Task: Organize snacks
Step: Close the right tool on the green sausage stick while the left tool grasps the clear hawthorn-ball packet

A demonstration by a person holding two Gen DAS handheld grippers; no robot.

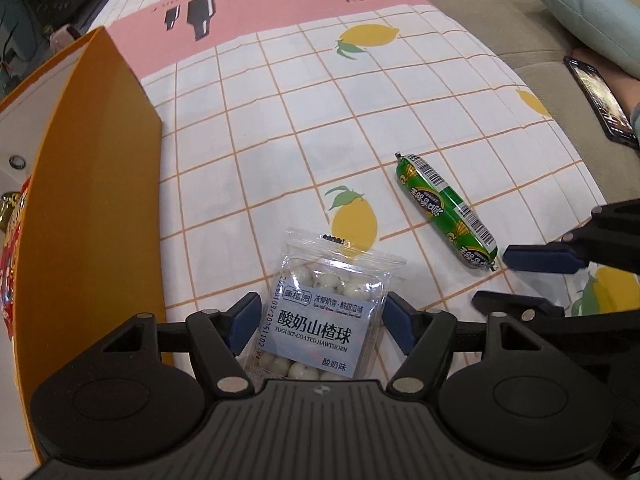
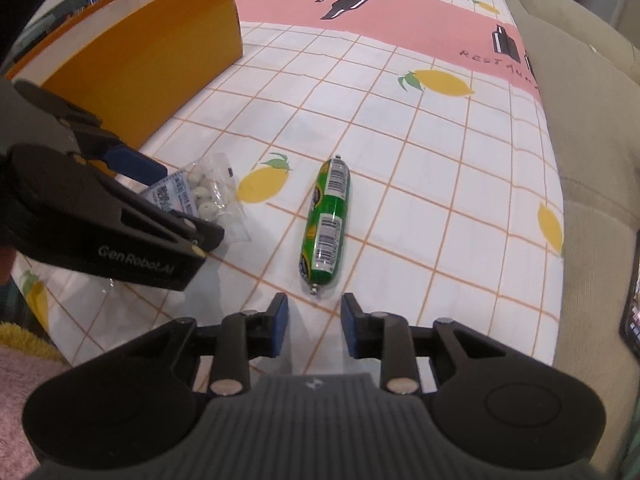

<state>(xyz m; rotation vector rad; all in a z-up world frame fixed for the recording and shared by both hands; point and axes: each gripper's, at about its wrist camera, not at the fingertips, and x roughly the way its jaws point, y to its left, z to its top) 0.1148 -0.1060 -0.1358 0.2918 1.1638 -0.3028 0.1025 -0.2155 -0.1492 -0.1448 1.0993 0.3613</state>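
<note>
Left wrist view. Your left gripper [image 1: 318,322] sits at bottom centre, its blue pads spread wide either side of the clear plastic packet of white yogurt-coated hawthorn balls [image 1: 320,312]; small gaps show on both sides, so nothing is gripped. The packet lies flat on the lemon-print checked tablecloth [image 1: 280,128]. Right of centre lies the green foil-wrapped sausage stick [image 1: 446,210], with your right gripper [image 1: 520,280] at its near end. An orange cardboard box [image 1: 100,168] fills the left edge.

Right wrist view. Your right gripper [image 2: 314,326] is at bottom centre, jaws partly apart and empty, the sausage stick [image 2: 326,222] lying just beyond the fingertips. At left, your left gripper [image 2: 176,204] stands over the packet [image 2: 208,196]. The box [image 2: 152,52] occupies the upper left.
</note>
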